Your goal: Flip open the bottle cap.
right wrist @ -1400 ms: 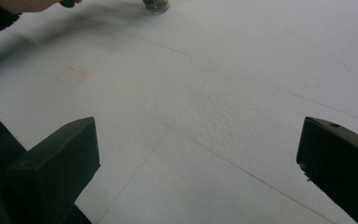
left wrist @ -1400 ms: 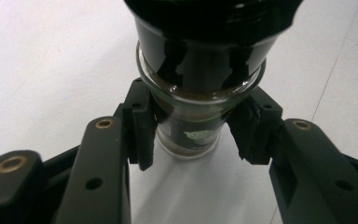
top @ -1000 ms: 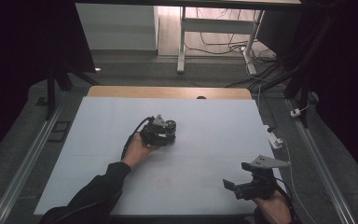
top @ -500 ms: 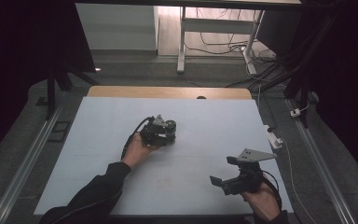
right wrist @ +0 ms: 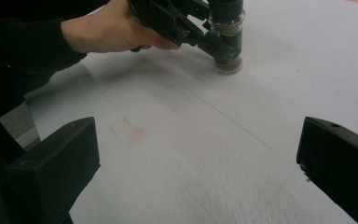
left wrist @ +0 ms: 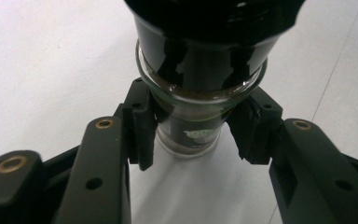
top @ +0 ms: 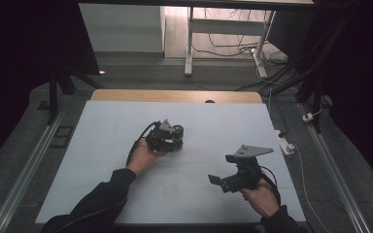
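Glass jar (left wrist: pixel 193 116), dark-lidded, stands upright mid-table (top: pixel 102 126), clamped by left gripper (top: pixel 167 137). Right gripper (top: pixel 221 182), jaws wide apart, hovers near front edge, bare white surface between them.

Left tool (top: pixel 174 137) clamped; right tool (top: pixel 222 182) agape

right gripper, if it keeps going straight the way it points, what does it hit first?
Most likely the small glass jar, held upright on the table by the left gripper. The right gripper has open jaws aimed roughly there over bare surface; depth is hard to judge.
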Action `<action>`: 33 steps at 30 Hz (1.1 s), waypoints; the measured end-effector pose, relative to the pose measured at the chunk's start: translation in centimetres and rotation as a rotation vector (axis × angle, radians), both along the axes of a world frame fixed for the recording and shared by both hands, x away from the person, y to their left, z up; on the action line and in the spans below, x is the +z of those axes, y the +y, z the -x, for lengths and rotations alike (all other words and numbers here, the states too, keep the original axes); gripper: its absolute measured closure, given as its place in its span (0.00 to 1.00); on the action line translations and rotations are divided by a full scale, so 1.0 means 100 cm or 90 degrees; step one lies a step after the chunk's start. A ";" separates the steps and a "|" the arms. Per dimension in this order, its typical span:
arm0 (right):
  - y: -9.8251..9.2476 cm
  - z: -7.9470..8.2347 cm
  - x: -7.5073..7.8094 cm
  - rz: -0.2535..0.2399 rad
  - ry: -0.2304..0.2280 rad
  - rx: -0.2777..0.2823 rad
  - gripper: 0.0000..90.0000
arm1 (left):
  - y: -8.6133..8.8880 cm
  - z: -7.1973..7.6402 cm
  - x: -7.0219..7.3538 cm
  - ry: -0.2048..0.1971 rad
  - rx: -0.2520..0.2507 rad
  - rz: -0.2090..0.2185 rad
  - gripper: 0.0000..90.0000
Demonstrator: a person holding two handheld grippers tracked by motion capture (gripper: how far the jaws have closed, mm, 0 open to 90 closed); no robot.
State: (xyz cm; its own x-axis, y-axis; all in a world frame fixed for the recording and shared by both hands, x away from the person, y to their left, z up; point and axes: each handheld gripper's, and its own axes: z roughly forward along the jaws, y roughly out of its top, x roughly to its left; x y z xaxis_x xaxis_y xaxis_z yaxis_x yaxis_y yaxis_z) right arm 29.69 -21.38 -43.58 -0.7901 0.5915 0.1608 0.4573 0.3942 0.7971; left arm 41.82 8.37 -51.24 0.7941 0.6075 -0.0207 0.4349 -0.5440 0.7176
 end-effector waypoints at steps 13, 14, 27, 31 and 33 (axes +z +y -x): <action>0.031 -0.021 -0.001 0.027 -0.001 0.012 0.00 | 0.000 0.001 0.000 0.000 0.004 0.001 0.60; 0.033 -0.023 -0.001 0.027 0.000 0.013 0.00 | -0.001 0.001 -0.001 -0.001 0.005 0.002 0.60; 0.056 -0.050 -0.005 0.050 -0.002 0.023 0.00 | 0.000 0.001 -0.001 -0.005 0.003 0.002 0.60; 0.059 -0.055 -0.007 0.052 -0.003 0.026 0.00 | 0.000 0.001 -0.001 -0.005 0.002 0.002 0.60; 0.063 -0.059 -0.007 0.051 -0.003 0.025 0.00 | 0.000 0.001 -0.001 -0.005 0.002 0.001 0.60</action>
State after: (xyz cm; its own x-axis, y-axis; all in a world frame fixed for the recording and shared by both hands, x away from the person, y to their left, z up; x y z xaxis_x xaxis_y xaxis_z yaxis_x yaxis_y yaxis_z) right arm 35.58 -15.11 -44.27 -0.8136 0.5709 0.1100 0.4365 0.4748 0.7642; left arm 41.70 8.36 -51.36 0.7922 0.6101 -0.0161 0.4314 -0.5410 0.7220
